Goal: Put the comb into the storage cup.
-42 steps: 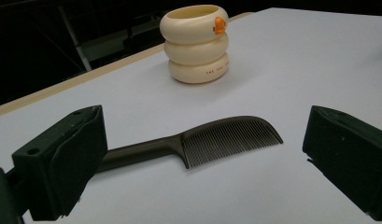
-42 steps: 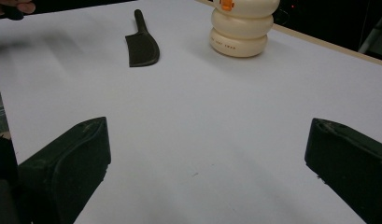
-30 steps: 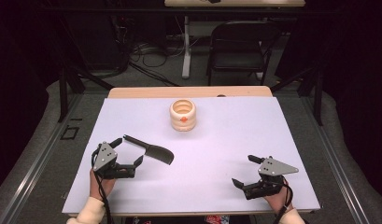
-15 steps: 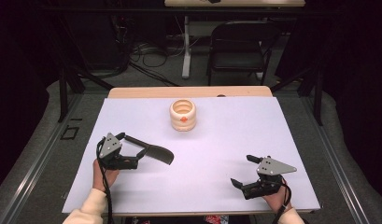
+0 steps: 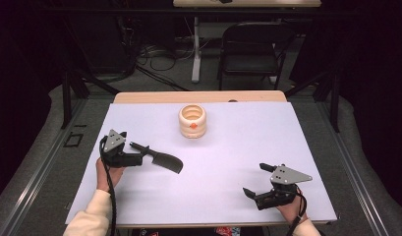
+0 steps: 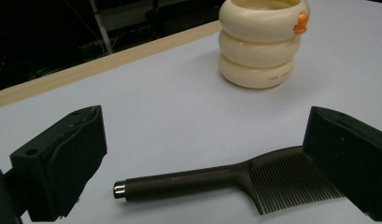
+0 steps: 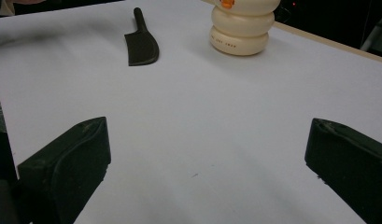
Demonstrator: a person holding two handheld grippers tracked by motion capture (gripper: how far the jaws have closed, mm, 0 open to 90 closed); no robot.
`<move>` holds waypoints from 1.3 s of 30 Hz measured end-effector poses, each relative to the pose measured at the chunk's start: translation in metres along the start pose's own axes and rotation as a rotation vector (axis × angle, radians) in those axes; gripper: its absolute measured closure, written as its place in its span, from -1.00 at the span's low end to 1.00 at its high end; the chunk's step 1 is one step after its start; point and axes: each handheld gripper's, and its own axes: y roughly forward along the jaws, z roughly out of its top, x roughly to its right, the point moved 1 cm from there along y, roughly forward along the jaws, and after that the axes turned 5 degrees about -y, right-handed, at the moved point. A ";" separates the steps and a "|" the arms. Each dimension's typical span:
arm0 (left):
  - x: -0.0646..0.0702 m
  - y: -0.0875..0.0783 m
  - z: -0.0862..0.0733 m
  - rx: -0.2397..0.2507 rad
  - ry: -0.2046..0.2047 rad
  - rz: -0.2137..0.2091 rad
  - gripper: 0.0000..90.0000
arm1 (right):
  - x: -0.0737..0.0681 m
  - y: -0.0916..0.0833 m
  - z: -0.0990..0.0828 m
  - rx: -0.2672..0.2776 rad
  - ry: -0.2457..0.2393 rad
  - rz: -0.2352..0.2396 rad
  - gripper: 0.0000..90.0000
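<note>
Plainly, both the left tool [image 5: 139, 153] and right tool [image 5: 255, 181] gape wide, the left straddling the comb [image 6: 235, 179].

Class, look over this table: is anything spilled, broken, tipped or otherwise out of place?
Nothing stands out. The dark comb lies flat on the white table cover between the open jaws of the left gripper, and the cream ringed holder stands upright, apart from it.

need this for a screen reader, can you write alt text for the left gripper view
A dark comb lies flat on the pale table cover between the left gripper's two open black fingers, handle end nearest the left one. A cream ribbed container stands beyond it.
</note>
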 end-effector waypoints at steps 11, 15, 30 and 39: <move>-0.013 0.016 0.002 -0.048 -0.014 0.034 -0.91 | -0.001 -0.001 0.000 -0.003 -0.002 0.000 -1.00; -0.020 0.024 0.001 -0.070 -0.027 0.044 -0.64 | -0.001 0.000 0.000 -0.004 -0.001 0.004 -1.00; -0.039 0.044 -0.010 -0.154 -0.037 0.083 0.62 | -0.002 0.001 0.000 -0.009 -0.011 0.007 -1.00; -0.047 0.053 -0.011 -0.217 -0.063 0.078 1.00 | -0.002 0.001 0.001 -0.010 -0.018 0.002 -1.00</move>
